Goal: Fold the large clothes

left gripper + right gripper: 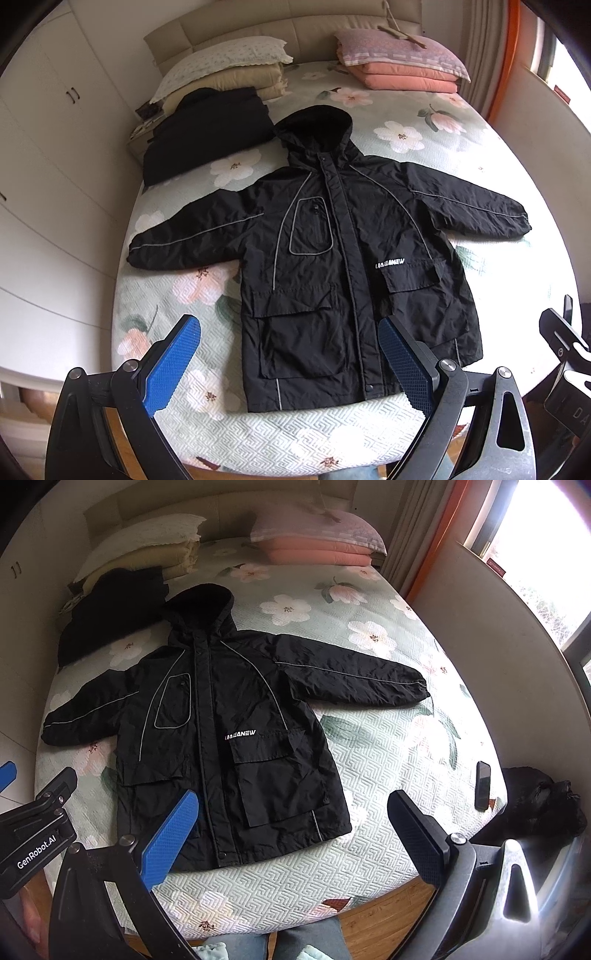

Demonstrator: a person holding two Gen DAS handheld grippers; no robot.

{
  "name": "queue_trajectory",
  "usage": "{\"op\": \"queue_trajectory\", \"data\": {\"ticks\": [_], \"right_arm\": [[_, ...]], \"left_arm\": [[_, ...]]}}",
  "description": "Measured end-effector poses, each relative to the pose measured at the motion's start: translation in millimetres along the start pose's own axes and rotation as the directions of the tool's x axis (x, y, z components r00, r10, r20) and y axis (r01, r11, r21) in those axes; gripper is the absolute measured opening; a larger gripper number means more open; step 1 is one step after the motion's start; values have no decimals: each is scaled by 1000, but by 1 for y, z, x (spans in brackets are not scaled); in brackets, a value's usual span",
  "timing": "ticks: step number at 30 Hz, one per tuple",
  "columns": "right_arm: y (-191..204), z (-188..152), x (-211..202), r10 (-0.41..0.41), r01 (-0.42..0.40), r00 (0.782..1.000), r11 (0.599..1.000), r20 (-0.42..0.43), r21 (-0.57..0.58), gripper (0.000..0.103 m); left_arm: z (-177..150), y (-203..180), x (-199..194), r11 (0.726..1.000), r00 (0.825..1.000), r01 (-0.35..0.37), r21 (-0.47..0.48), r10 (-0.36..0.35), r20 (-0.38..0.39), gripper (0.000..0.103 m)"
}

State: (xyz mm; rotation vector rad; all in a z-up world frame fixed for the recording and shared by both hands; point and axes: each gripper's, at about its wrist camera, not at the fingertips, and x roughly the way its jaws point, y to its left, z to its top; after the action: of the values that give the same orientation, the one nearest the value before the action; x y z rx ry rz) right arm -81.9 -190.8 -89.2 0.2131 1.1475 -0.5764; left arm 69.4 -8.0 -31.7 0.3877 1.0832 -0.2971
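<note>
A black hooded jacket (332, 251) lies flat and face up on the bed, sleeves spread out to both sides, hood toward the headboard; it also shows in the right wrist view (221, 731). My left gripper (290, 328) is open and empty, held above the jacket's hem near the foot of the bed. My right gripper (293, 805) is open and empty, above the jacket's lower right corner. The right gripper's body shows at the right edge of the left wrist view (565, 343).
The bed has a floral quilt (461, 147). A folded black garment (207, 129) lies at the back left. Pillows and folded blankets (399, 62) sit at the headboard. A phone (482, 785) lies near the bed's right edge, a black bag (543, 801) beside it. Wardrobe on the left.
</note>
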Motion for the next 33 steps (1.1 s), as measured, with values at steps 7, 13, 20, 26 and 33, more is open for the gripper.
{"op": "queue_trajectory", "data": {"ticks": [7,13,20,26,33], "right_arm": [[-8,5,8,16,-16,1000,1000,-17,6,103],[-11,8,13,20,-20,1000,1000,-24,15,103],[-9,12,17,23,-22,999,1000,-31,14,103],[-1,12,18,23,-23,999,1000,-36,4,103],[3,11,18,24,-24,999,1000,-36,2,103]], "left_arm": [[1,-6,5,1000,1000,-8,10,8,-13,98],[5,-10,9,1000,1000,-11,17,11,-20,98],[8,-8,15,1000,1000,-13,18,13,-21,98],[6,-1,20,1000,999,-13,13,14,-32,98],[2,5,21,1000,999,-17,7,17,-33,98]]}}
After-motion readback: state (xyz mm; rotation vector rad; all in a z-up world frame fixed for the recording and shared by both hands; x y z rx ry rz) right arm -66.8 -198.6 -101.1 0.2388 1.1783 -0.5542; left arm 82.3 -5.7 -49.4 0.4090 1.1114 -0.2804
